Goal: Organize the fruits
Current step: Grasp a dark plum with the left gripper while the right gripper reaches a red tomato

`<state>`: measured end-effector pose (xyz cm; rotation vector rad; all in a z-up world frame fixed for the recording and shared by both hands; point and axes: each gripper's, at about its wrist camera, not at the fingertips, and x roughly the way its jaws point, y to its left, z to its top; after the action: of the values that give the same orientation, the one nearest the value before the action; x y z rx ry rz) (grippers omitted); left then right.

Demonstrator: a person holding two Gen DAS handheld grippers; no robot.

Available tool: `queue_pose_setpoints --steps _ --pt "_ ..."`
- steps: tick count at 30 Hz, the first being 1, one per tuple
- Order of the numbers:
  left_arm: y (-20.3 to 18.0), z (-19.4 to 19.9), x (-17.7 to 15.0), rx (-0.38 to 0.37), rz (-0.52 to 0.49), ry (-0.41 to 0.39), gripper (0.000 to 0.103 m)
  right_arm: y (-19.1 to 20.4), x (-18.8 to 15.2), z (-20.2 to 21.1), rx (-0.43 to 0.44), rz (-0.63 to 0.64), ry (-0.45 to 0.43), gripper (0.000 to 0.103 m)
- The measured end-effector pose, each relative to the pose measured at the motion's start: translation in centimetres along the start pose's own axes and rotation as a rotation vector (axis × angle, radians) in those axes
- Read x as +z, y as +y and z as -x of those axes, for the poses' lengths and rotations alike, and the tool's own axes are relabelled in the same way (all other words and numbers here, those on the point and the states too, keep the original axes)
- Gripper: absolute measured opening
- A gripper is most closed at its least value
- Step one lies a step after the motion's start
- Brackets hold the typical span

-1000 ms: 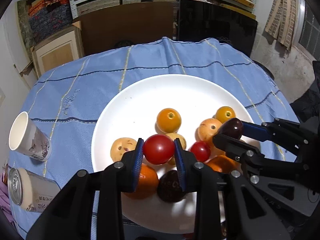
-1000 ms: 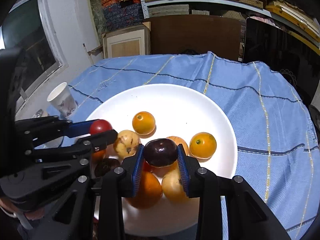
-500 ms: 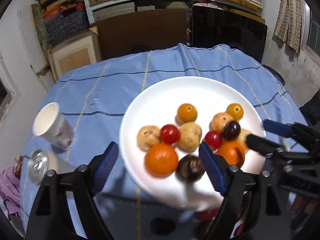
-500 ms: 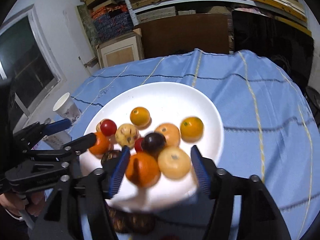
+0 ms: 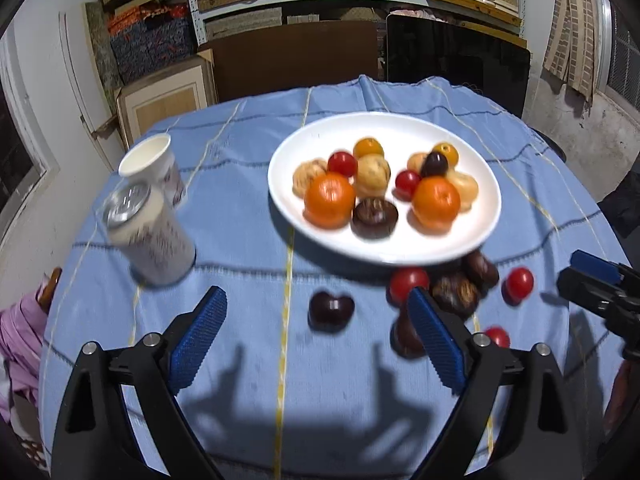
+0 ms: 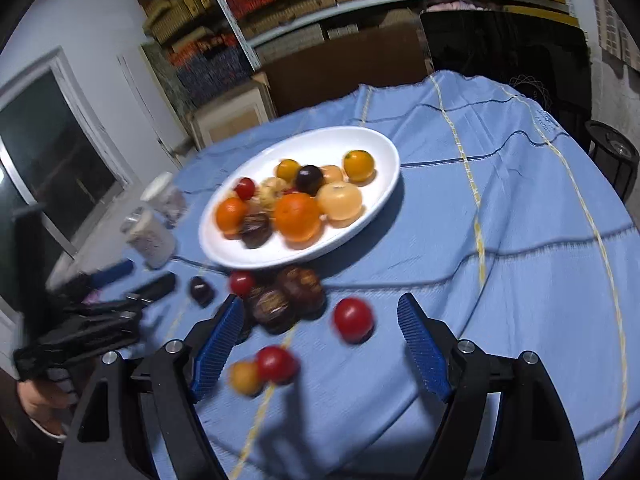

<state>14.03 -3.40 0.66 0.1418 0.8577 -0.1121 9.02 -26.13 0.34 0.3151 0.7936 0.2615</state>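
The left gripper (image 5: 316, 336) has two matte black, angular plastic arms, each tipped with a bright blue pad (image 5: 434, 338) ribbed in fine ridges, and round silver screws sit on the black arms just behind the pads. The right gripper (image 6: 320, 344) is built the same way, black with ribbed blue pads and silver screw heads. At the hand (image 6: 38, 398) behind the left gripper, a pale cuff edge shows, blurred.
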Motion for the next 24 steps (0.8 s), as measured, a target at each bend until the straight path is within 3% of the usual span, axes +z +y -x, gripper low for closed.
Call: queue_pose_setpoints --steps 3,6,9,12,19,24 --pt "0.2 0.4 -1.6 -0.004 0.012 0.007 0.090 1.3 -1.5 1.2 0.006 0.018 -0.014 0.090" --pt "0.3 0.8 -2.7 -0.007 0.013 0.010 0.090 2.6 -2.8 1.8 -0.008 0.073 -0.021 0.090" --pt "0.1 0.6 -3.2 -0.017 0.013 0.025 0.090 3.7 -4.0 2.8 -0.027 0.143 -0.087 0.090" --pt "0.0 0.0 -3.3 -0.013 0.016 0.041 0.090 4.1 -4.0 2.2 -0.085 0.196 -0.063 0.090" --pt "0.7 -2.0 -2.5 -0.001 0.005 0.053 0.090 2.9 -3.8 1.2 -0.075 0.153 -0.026 0.090" --pt "0.9 -3.8 -1.9 -0.003 -0.004 0.070 0.083 2.1 -3.8 0.5 -0.046 0.118 -0.019 0.090"
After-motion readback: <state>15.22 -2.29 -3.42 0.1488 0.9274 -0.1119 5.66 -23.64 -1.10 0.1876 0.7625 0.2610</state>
